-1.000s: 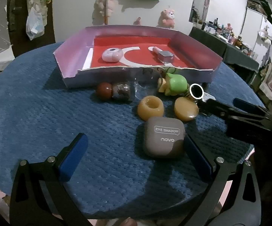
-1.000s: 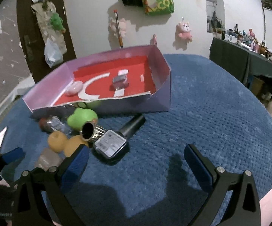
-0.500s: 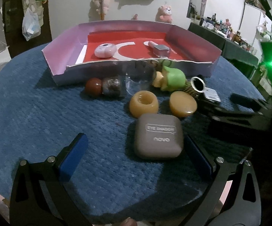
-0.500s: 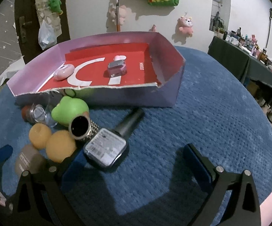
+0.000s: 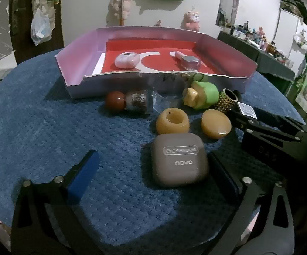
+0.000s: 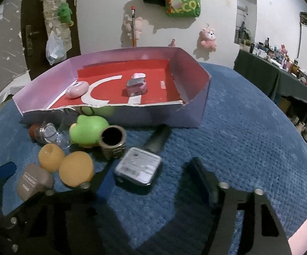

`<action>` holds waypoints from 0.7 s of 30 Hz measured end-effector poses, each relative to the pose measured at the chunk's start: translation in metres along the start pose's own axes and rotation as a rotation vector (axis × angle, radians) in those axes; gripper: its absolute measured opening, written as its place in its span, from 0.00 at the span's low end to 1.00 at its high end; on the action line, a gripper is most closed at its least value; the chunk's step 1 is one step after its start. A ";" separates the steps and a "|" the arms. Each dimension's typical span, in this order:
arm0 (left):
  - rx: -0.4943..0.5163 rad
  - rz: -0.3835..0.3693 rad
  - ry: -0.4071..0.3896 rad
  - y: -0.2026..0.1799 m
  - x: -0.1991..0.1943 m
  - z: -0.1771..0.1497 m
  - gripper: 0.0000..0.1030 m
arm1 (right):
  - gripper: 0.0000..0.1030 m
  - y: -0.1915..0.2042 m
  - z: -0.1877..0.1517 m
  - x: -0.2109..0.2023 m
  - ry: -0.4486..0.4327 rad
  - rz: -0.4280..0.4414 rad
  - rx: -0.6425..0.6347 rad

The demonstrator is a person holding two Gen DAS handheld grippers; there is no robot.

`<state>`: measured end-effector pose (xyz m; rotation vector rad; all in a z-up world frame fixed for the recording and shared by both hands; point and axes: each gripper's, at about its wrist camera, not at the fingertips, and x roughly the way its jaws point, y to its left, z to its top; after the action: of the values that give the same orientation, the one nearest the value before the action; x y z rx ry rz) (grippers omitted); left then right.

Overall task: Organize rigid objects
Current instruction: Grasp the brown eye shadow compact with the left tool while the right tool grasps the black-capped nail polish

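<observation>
Both grippers are at the pick-up step. The right gripper straddles a small black box with a white label on top, lying on the blue worktop just in front of the pink tray. Its jaws have just been closing with the box between them; one finger on the right still looks apart from the box, so I judge the grip unfinished. The box's long axis runs away from the camera and slightly right, toward a dark tube lying behind it.

The left gripper has its jaws wide apart and just beginning to close around a grey eye-shadow case, which lies flat, its lettering facing the camera.

Next, each needs to close fully, lift clear of the neighbouring orange pieces and studded ring, then carry over the tray's front wall.
</observation>
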<state>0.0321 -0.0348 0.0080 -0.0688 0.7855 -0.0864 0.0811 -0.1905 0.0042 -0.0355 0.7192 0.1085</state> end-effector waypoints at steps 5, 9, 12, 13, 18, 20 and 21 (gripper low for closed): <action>0.033 -0.054 -0.008 -0.007 -0.004 0.001 0.60 | 0.44 0.004 0.000 -0.002 -0.005 0.019 -0.005; 0.043 -0.073 -0.006 -0.009 -0.006 0.002 0.53 | 0.44 -0.001 -0.001 -0.006 0.006 0.054 0.021; 0.027 -0.093 -0.007 -0.005 -0.009 0.002 0.52 | 0.44 -0.002 -0.003 -0.011 0.010 0.090 0.037; 0.025 -0.097 -0.010 -0.005 -0.010 0.003 0.52 | 0.44 -0.003 -0.004 -0.014 0.011 0.107 0.043; 0.028 -0.097 -0.053 -0.002 -0.023 0.008 0.52 | 0.44 0.000 -0.005 -0.029 -0.003 0.169 0.059; 0.023 -0.101 -0.068 -0.001 -0.028 0.011 0.52 | 0.44 0.001 -0.004 -0.038 -0.022 0.181 0.055; 0.022 -0.101 -0.073 0.000 -0.029 0.012 0.52 | 0.44 0.001 -0.003 -0.042 -0.031 0.189 0.055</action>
<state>0.0200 -0.0317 0.0365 -0.0909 0.7084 -0.1872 0.0478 -0.1929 0.0300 0.0868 0.6934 0.2695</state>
